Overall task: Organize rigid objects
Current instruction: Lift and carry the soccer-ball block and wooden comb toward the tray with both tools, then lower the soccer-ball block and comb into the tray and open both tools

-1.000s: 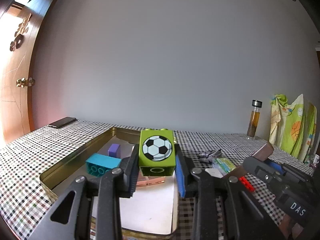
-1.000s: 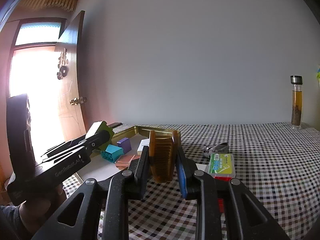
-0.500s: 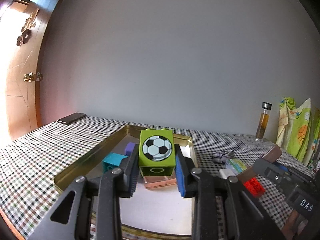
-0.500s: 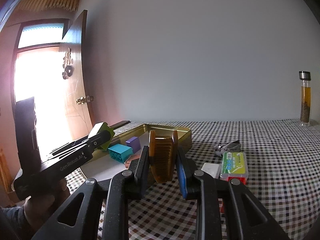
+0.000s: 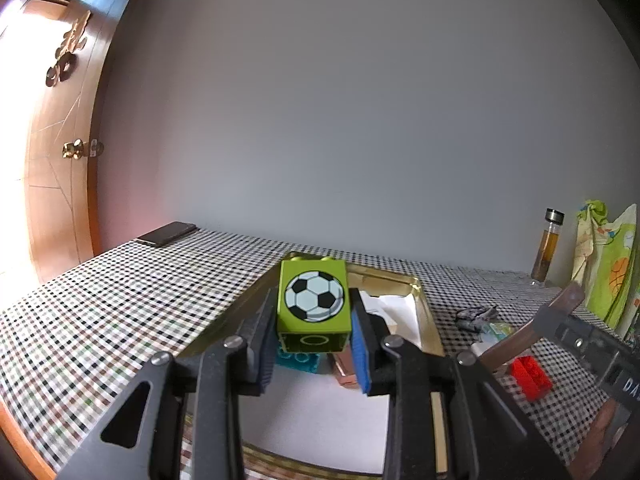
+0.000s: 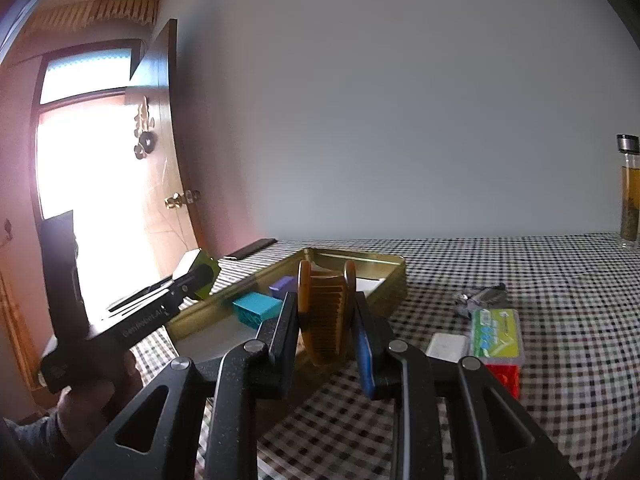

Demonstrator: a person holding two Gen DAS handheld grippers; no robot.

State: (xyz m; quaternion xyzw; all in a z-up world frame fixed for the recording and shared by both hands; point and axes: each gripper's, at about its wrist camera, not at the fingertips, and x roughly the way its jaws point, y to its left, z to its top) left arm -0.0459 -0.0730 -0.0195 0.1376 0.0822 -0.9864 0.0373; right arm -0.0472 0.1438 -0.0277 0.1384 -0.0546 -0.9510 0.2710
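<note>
My left gripper (image 5: pixel 314 346) is shut on a green toy block with a football print (image 5: pixel 314 305), held above the near left part of the gold metal tray (image 5: pixel 424 300). In the tray lie a teal brick (image 6: pixel 256 309), a purple block (image 6: pixel 283 285) and a pinkish flat piece (image 5: pixel 345 368). My right gripper (image 6: pixel 326 332) is shut on a brown wooden comb (image 6: pixel 325 312), held above the checked tablecloth by the tray's near right edge. The left gripper also shows in the right wrist view (image 6: pixel 192 280).
On the cloth right of the tray lie a red brick (image 6: pixel 505 376), a green-labelled box (image 6: pixel 496 332), a white piece (image 6: pixel 447 347) and a grey clip (image 6: pixel 480 298). A phone (image 5: pixel 166 233) lies far left. A glass bottle (image 6: pixel 630 192) stands far right.
The left gripper has swung left with the green block, toward the tray's left edge. The right gripper with the comb has moved a little forward and left toward the tray.
</note>
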